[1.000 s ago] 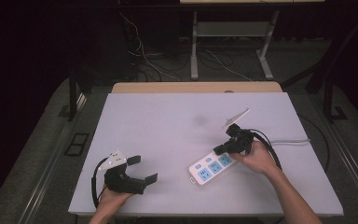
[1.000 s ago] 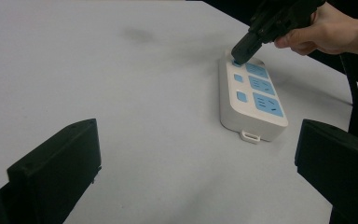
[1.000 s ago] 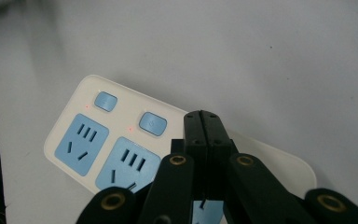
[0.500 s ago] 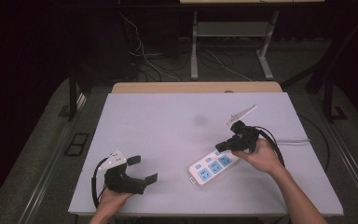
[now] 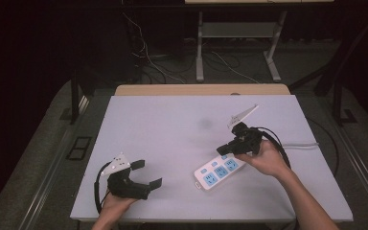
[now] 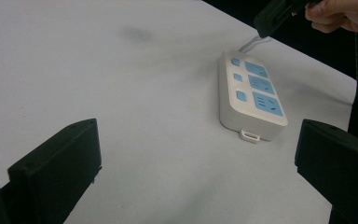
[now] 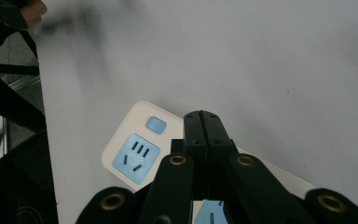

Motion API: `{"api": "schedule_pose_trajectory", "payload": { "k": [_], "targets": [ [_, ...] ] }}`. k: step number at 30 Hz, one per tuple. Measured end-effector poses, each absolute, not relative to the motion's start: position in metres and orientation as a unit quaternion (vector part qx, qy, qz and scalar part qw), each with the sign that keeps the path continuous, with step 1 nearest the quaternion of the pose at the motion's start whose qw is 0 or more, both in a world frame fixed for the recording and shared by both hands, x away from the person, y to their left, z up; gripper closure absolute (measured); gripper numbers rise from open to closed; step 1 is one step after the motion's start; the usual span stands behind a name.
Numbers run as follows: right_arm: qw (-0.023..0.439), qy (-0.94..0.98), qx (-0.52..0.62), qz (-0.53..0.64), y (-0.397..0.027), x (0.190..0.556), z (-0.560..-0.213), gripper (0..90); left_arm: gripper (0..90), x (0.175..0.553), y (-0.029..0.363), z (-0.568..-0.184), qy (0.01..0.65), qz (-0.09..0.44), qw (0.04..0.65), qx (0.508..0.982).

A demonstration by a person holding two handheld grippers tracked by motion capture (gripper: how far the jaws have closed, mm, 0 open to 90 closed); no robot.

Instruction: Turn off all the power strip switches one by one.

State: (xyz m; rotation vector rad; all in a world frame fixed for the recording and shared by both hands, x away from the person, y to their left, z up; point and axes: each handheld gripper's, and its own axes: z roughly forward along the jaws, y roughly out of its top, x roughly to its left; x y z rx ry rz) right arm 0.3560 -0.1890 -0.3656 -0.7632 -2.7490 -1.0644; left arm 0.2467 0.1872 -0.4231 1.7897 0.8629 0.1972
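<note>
Poised with black jaws pressed together, empty, right gripper (image 5: 223, 150) over white blue-socketed plastic power strip (image 5: 219, 171), likely for pressing switches; left gripper (image 5: 147, 173) idle, jaws wide apart.

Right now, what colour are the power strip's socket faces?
Light blue on a cream-white power strip; clearest in the left gripper view.
</note>
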Motion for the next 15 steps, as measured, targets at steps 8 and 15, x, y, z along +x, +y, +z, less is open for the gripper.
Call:
{"api": "schedule_pose_trajectory", "payload": {
  "k": [8, 15],
  "targets": [
    [0.051, -0.907, -0.236, -0.345, -0.175, 0.352, -0.362, 90.0, 0.0, 0.247, 0.188, -0.423, 0.366, 0.082, 0.543, 0.751],
    [0.054, -0.910, -0.231, -0.340, -0.170, 0.354, -0.365, 90.0, 0.0, 0.247, 0.189, -0.423, 0.366, 0.082, 0.543, 0.751]
  ]
}}
